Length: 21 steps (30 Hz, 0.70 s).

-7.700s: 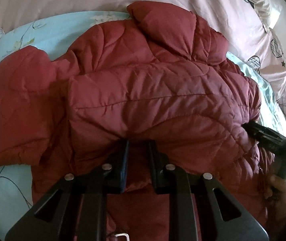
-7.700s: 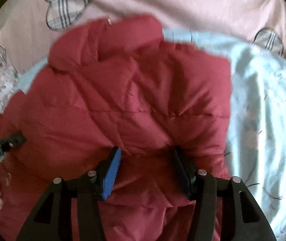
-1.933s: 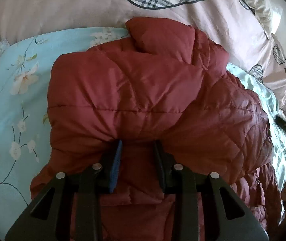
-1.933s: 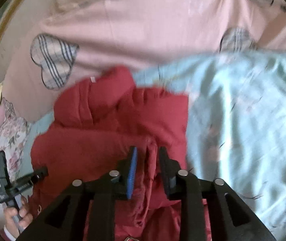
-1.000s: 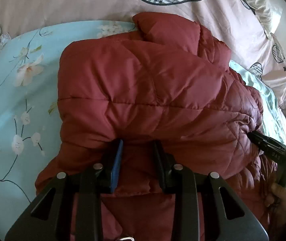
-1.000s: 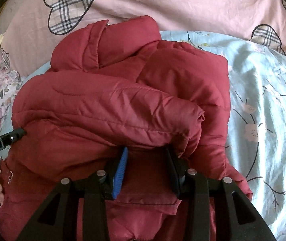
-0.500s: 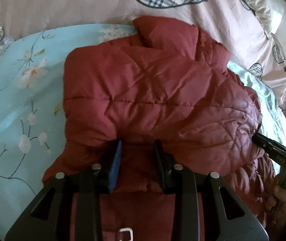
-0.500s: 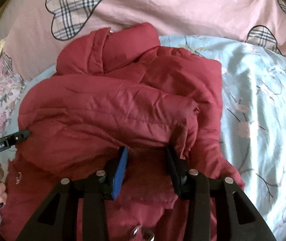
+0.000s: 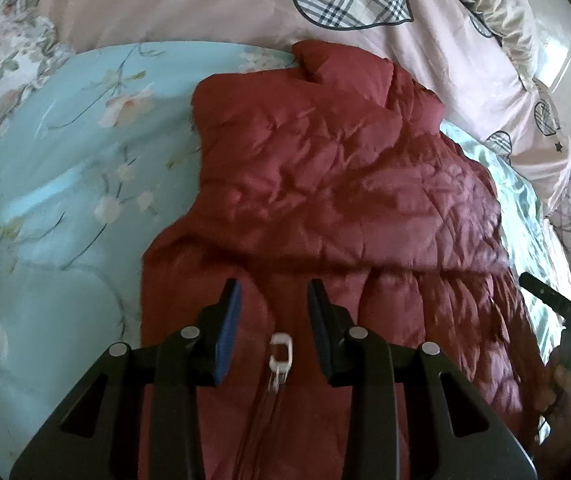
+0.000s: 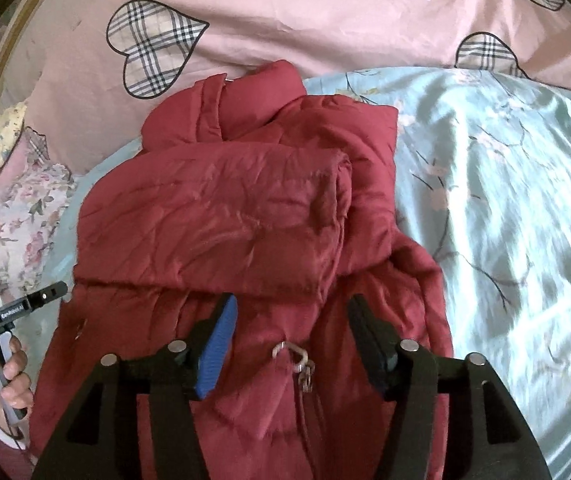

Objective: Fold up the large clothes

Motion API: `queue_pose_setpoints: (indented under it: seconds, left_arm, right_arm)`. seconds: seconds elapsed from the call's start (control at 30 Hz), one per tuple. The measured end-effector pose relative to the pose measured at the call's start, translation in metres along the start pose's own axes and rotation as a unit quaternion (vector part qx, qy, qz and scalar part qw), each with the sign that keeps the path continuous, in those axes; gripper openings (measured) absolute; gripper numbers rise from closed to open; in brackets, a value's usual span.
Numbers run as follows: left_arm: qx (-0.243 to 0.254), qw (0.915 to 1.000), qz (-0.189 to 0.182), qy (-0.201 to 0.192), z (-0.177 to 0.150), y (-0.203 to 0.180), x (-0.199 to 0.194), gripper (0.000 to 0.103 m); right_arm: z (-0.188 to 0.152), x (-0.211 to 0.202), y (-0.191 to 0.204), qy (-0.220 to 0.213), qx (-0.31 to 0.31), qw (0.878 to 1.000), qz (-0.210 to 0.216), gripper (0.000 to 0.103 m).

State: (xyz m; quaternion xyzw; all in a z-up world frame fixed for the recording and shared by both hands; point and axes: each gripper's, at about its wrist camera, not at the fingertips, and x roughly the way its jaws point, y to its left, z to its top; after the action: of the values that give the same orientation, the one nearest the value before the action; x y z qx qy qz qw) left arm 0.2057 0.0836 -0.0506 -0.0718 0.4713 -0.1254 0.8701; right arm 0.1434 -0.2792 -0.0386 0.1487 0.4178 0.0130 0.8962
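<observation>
A dark red quilted jacket (image 9: 345,184) lies on the bed with its upper part folded down over its body, collar at the far end. My left gripper (image 9: 273,296) hovers over the jacket's near half; its jaws are opening and no cloth is pinched between them, only a white zipper pull (image 9: 281,354) lying below. In the right wrist view the jacket (image 10: 225,216) shows the folded sleeve layer on top. My right gripper (image 10: 291,308) hangs above the jacket's front, its jaws opening wide, free of the cloth, over a metal zipper pull (image 10: 291,350).
The jacket rests on a light blue floral sheet (image 9: 65,200) that spreads to both sides (image 10: 505,200). A pink duvet with plaid hearts (image 10: 325,20) lies behind it. A floral pillow (image 10: 33,200) sits at the left. A hand (image 10: 5,376) holds the left gripper's handle.
Both grippers have let the folded cloth out of their jaws and drawn back and up from it. The fold now lies flat on the jacket. The right jaws have widened a lot.
</observation>
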Motion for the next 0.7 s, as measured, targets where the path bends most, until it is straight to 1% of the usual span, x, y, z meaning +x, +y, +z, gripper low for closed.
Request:
queue_pose_setpoints:
  seconds: [0.07, 0.13, 0.27, 0.47, 0.63, 0.7]
  left_arm:
    - [-0.006, 1.0000, -0.002, 0.001, -0.009, 0.004, -0.007, 0.041]
    - [-0.013, 0.9999, -0.002, 0.003, -0.022, 0.009, -0.017, 0.043]
    - [-0.031, 0.9994, -0.009, 0.013, -0.044, 0.020, -0.030, 0.043]
    - [-0.043, 0.9988, -0.002, 0.024, -0.071, 0.029, -0.045, 0.043]
    - [-0.044, 0.9986, 0.000, 0.028, -0.090, 0.036, -0.057, 0.043]
    - [-0.044, 0.9985, 0.001, 0.031, -0.098, 0.038, -0.062, 0.043]
  right_arm:
    - [-0.005, -0.009, -0.002, -0.005, 0.004, 1.000, 0.005, 0.067]
    - [-0.012, -0.021, -0.004, -0.006, 0.007, 1.000, 0.007, 0.069]
    - [-0.029, -0.039, -0.010, -0.003, 0.013, 1.000, 0.007, 0.070]
    - [-0.058, -0.061, -0.023, -0.001, 0.029, 1.000, 0.002, 0.071]
    - [-0.081, -0.082, -0.037, -0.001, 0.041, 0.999, -0.013, 0.072]
    - [-0.087, -0.090, -0.041, -0.001, 0.041, 0.999, -0.024, 0.074]
